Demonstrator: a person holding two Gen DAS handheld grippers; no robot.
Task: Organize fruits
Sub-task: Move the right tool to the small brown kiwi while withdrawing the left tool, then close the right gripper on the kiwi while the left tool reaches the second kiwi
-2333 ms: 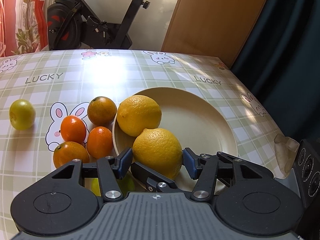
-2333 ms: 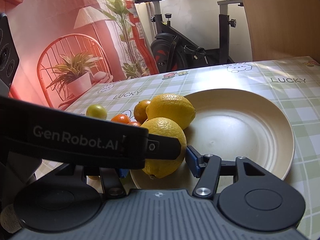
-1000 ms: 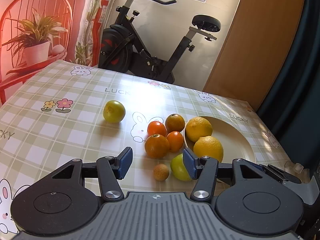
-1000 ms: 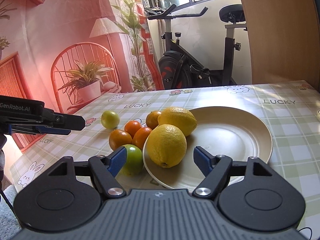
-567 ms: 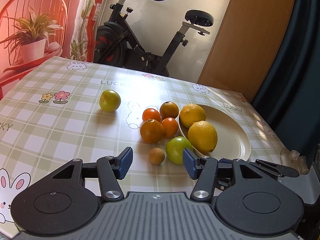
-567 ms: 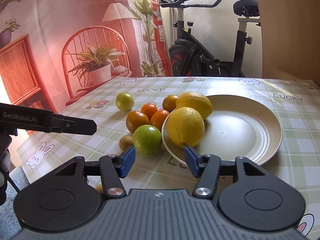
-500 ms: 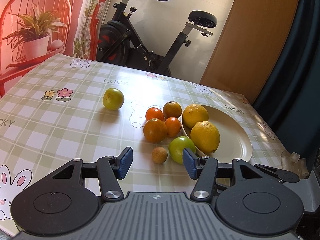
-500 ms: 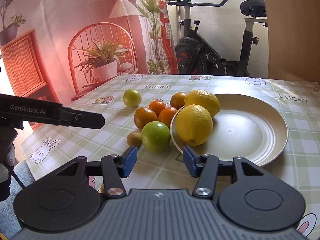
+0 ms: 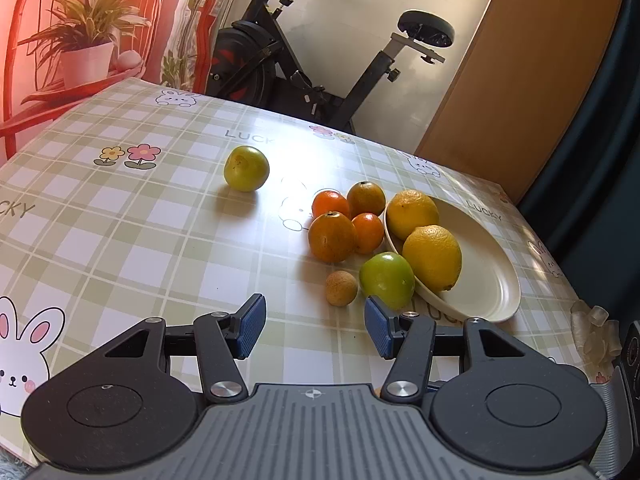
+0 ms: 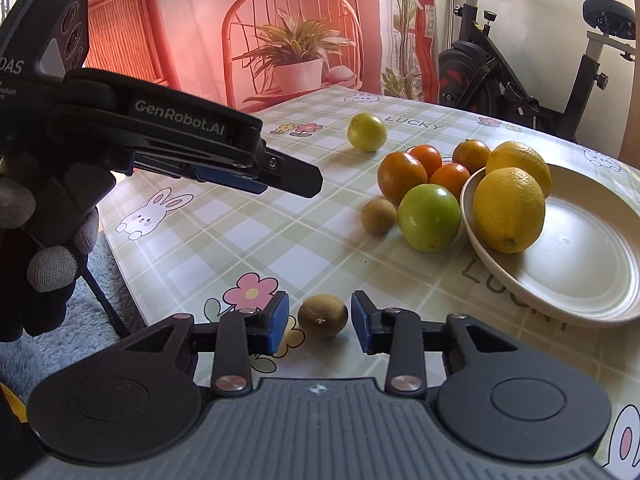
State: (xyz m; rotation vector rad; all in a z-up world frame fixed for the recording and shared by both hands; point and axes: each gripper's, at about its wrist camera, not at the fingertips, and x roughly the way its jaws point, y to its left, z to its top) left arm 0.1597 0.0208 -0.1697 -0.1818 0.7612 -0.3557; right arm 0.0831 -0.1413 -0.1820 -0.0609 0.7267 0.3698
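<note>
Lowered, right gripper [image 10: 319,322] jaws flank kiwi [image 10: 322,315] (untouched).

Bright daylight from window behind; glare on tablecloth [image 9: 304,160]; sharp focus; fisheye-curved edges.

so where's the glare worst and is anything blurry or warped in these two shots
Left wrist view: sun glare washes out the tablecloth behind the oranges; fisheye bends the table edge. Right wrist view: even light, soft shadows, small brown fruit sharp between the right gripper's open jaws; left gripper looms large.
</note>
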